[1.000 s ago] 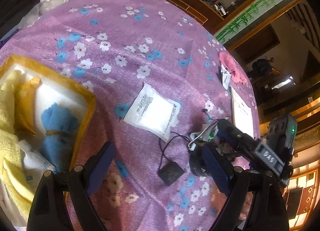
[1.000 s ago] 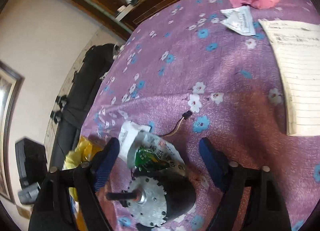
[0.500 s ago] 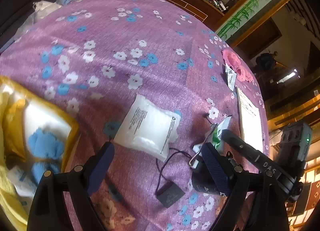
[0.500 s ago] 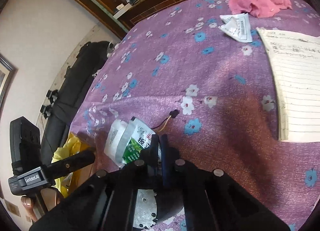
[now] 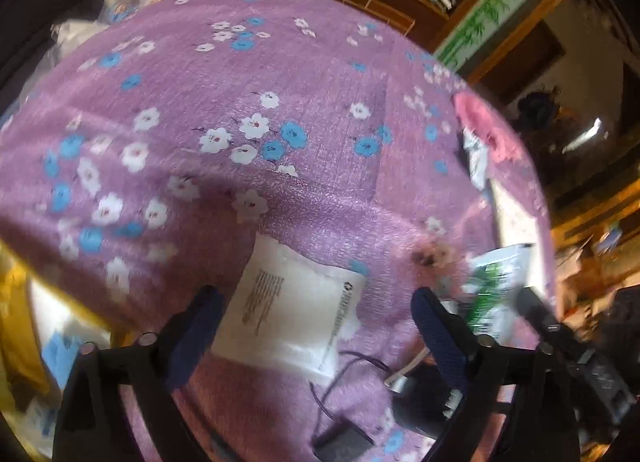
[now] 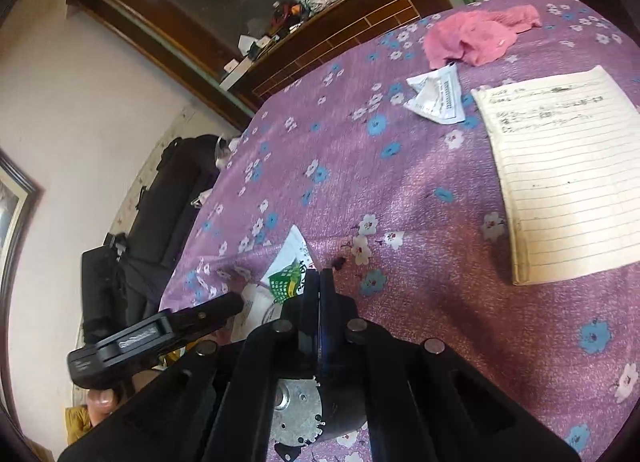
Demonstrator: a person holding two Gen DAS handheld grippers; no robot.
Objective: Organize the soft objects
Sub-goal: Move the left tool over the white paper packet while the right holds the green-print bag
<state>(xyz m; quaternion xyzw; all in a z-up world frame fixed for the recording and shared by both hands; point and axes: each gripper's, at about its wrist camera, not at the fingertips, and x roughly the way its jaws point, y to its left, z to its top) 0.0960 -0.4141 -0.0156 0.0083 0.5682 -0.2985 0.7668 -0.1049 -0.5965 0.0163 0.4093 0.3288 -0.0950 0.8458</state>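
A flat white pouch (image 5: 296, 312) with printed text lies on the purple flowered cloth (image 5: 248, 73), between the fingers of my left gripper (image 5: 316, 322), which is open and low over it. My right gripper (image 6: 320, 286) is shut on a green and white packet (image 6: 290, 274), held just above the cloth; the packet also shows in the left wrist view (image 5: 496, 286). A pink cloth (image 6: 476, 35) lies crumpled at the far side. A yellow bin (image 5: 20, 302) with soft blue and yellow items sits at the left edge.
A metal motor (image 6: 304, 410) with a black cable sits under my right gripper. A lined notebook (image 6: 568, 169) and a crumpled white packet (image 6: 436, 95) lie to the right. A small black box (image 5: 344, 442) lies near the front. A wooden shelf stands behind.
My right gripper closed on the green and white packet and lifted it off the motor. My left gripper moved forward from the yellow bin until the white pouch lay between its fingers.
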